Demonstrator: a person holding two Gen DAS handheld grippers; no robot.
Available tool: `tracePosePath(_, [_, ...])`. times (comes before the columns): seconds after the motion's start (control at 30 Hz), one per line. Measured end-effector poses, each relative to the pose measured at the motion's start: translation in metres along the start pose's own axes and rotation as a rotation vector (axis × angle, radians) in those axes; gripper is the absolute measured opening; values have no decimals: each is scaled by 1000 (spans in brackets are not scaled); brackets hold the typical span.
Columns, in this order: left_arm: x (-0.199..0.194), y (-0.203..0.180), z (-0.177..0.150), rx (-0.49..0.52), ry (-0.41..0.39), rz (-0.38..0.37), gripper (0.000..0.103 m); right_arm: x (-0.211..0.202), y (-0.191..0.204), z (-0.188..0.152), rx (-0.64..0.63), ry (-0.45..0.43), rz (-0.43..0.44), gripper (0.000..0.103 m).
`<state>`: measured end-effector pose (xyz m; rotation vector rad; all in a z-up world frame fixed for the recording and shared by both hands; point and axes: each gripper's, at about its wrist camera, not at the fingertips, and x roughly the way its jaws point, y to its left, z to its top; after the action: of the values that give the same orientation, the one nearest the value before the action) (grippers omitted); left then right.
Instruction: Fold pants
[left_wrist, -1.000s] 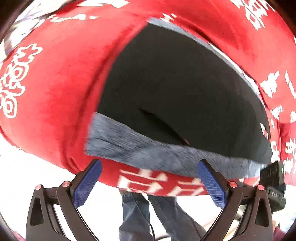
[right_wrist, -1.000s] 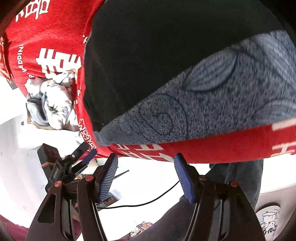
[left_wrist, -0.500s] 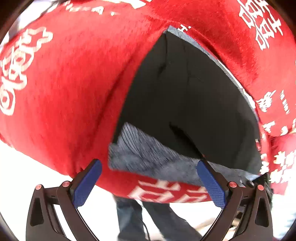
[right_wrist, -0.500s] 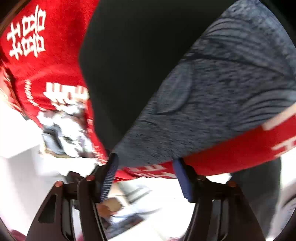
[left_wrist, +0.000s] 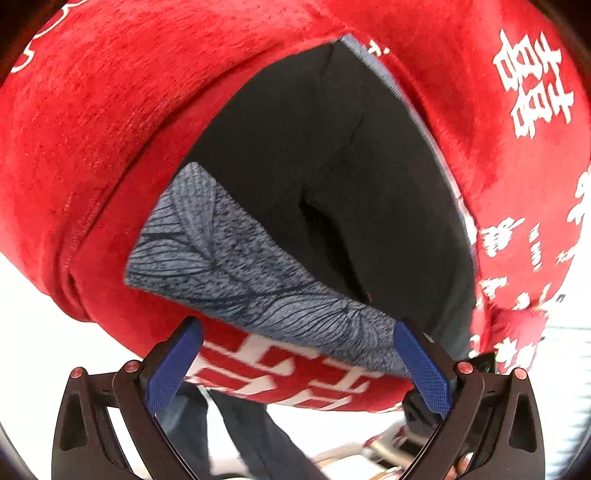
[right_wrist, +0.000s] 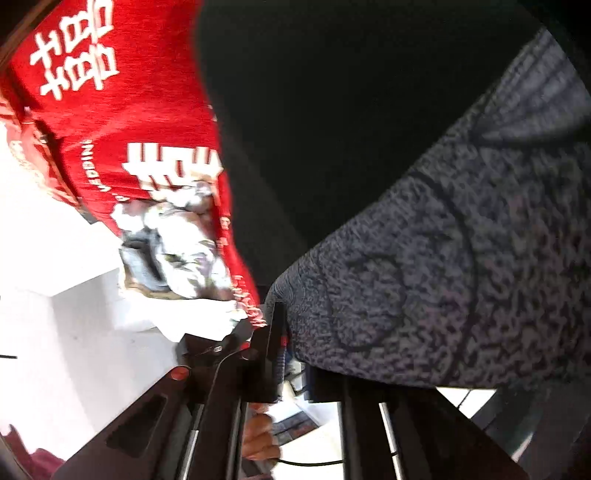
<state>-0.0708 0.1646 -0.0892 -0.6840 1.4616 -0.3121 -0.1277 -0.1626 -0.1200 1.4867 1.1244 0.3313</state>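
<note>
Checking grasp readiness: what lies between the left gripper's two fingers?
In the left wrist view, the left gripper stands open; between its fingers show the pants' grey waistband and the red cloth beneath, ungripped.

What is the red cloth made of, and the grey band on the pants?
The red cloth looks like plush, velvety fabric: a short fuzzy nap shows, with white characters printed on it. The grey band seems to be a stretchy heathered knit, matte, with thin dark leaf-like lines. The exact fibres cannot be told.

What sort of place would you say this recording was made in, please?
Probably a home or a staged household workspace: a red cloth with white characters covers a table, black pants with a grey patterned waistband lie on it, and crumpled clothing sits nearby.
</note>
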Motion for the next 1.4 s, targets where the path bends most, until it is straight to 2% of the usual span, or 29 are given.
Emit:
tracePosePath(0.1, [-5,-10,4,-11,-31,-54,103,-5,14,-4,-23,14,43,7])
tracePosePath(0.23, [-3,-9,13,-49,-83,-22,100,-4,9,-7,-33,44,6,7])
tracePosePath(0.27, [0,-9,16,-52,-84,19,87,-2,7,-7,-36,54,-16,7])
tracePosePath(0.3, [4,-10,17,-43,-70,50,62,-1,3,-8,-41,64,-42,7])
tracePosePath(0.37, [10,-10,17,-1,-34,78,43,-6,-5,-9,-52,69,-110,12])
tracePosePath(0.4, [9,-11,17,25,-39,92,40,-12,-10,-8,-55,55,-151,12])
tracePosePath(0.47, [8,-12,14,54,-28,102,40,-36,-20,-5,-43,-3,-198,18])
tracePosePath(0.5, [9,-13,13,66,-20,109,40,-51,-26,-3,-30,-42,-212,31])
tracePosePath(0.53, [11,-14,13,79,-13,116,40,-60,-28,-2,-19,-71,-219,35])
tracePosePath(0.63, [16,-18,13,100,-4,133,40,-91,-38,4,24,-151,-164,35])
tracePosePath(0.73, [18,-21,12,125,2,153,40,-96,-47,7,84,-196,-93,35])
tracePosePath(0.77, [17,-24,11,137,5,160,39,-98,-53,6,122,-215,-60,33])
tracePosePath(0.8, [16,-25,11,145,7,171,28,-98,-55,4,157,-228,-50,13])
tracePosePath(0.83, [15,-24,12,145,11,171,25,-98,-55,2,171,-235,-63,6])
tracePosePath(0.97, [-2,-37,17,148,0,168,25,-109,-26,-4,84,-238,-131,6])
tracePosePath(1.1, [-23,-60,26,166,-34,152,25,-124,15,13,-48,-230,-167,6])
tracePosePath(1.23, [-33,-90,49,185,-81,147,25,-131,57,52,-146,-247,-156,6])
tracePosePath(1.27, [-29,-98,58,180,-79,143,25,-136,70,72,-164,-255,-151,6])
tracePosePath(1.37, [-19,-113,70,190,-81,174,25,-137,82,111,-133,-207,-147,6])
tracePosePath(1.4, [-15,-117,70,188,-79,186,25,-138,81,114,-120,-177,-137,7])
